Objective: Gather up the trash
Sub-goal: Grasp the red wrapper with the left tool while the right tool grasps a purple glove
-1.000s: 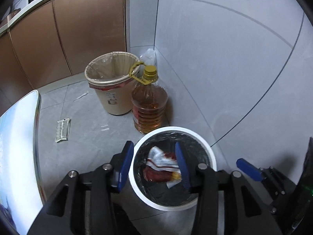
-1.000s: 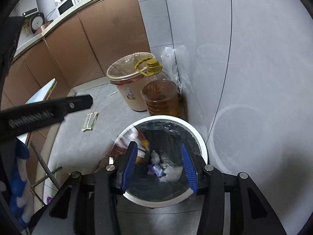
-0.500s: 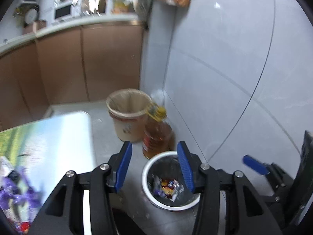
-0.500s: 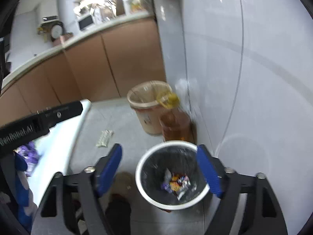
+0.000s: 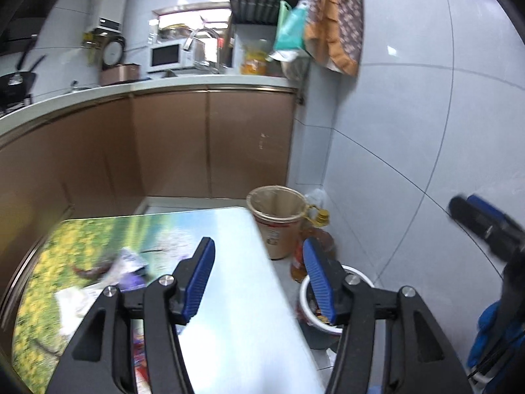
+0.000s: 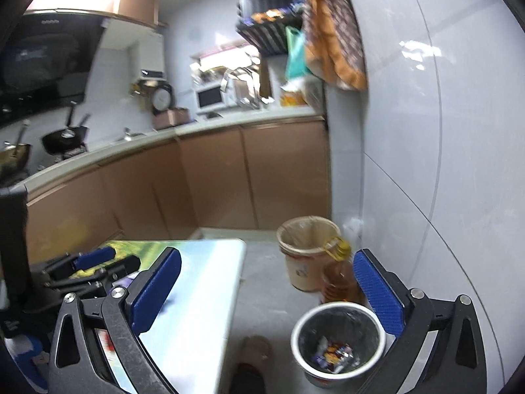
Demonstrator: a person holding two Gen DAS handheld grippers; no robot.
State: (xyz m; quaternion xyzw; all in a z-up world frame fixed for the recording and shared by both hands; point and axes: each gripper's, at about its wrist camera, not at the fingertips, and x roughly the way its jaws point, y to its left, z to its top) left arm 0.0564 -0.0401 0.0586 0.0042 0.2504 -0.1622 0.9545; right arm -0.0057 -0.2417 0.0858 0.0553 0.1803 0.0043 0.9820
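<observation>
A white-rimmed trash bin [image 6: 338,344] with a black liner stands on the floor by the wall, with several wrappers [image 6: 333,354] inside. In the left wrist view only part of its rim [image 5: 306,298] shows past the table edge. My left gripper [image 5: 259,279] is open and empty above the table [image 5: 229,262], where blurred wrappers [image 5: 128,266] lie at the left. My right gripper [image 6: 265,295] is wide open and empty, high above the floor between table and bin. The left gripper also shows in the right wrist view [image 6: 95,264].
A beige lined bin [image 6: 306,252] and an oil bottle [image 6: 341,279] stand by the wall behind the white bin. Brown cabinets [image 5: 210,144] with a cluttered counter run across the back. A shoe [image 6: 247,376] is on the floor near the table.
Both grippers have risen and pulled back from over the white bin. The left one has swung left over the table. The right jaws have opened wider. The wrappers now lie in the bin.
</observation>
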